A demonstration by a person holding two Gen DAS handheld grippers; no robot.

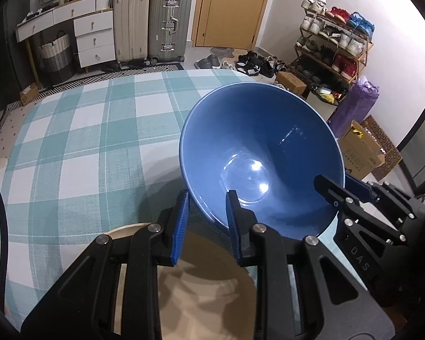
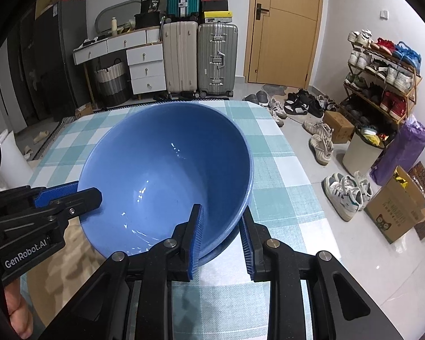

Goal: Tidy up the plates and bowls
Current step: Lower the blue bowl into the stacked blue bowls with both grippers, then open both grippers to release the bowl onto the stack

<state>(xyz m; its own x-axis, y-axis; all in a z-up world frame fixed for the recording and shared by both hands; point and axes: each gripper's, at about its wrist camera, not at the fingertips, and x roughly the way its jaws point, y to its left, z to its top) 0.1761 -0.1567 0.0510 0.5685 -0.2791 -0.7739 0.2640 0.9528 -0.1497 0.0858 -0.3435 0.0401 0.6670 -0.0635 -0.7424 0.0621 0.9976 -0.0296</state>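
A big blue bowl point(image 1: 257, 141) hangs tilted above the teal-and-white checked tablecloth point(image 1: 85, 141), held by both grippers. My left gripper point(image 1: 208, 198) is shut on the bowl's near rim, one pad inside and one outside. My right gripper point(image 1: 335, 181) clamps the rim further right. In the right wrist view the blue bowl point(image 2: 167, 170) fills the middle. There my right gripper point(image 2: 221, 209) is shut on its near right rim, and my left gripper point(image 2: 85, 188) grips the left rim. A beige plate point(image 1: 206, 289) lies on the cloth right under the bowl and my left gripper; its near part is hidden.
The beige plate point(image 2: 70, 255) shows at lower left, with a person's thumb point(image 2: 19, 311) by it. The table's right edge point(image 2: 311, 198) drops to a floor with loose shoes point(image 2: 345, 192), cardboard boxes point(image 2: 396, 215) and a shoe rack point(image 2: 382, 79). Suitcases point(image 2: 198, 59) stand at the far wall.
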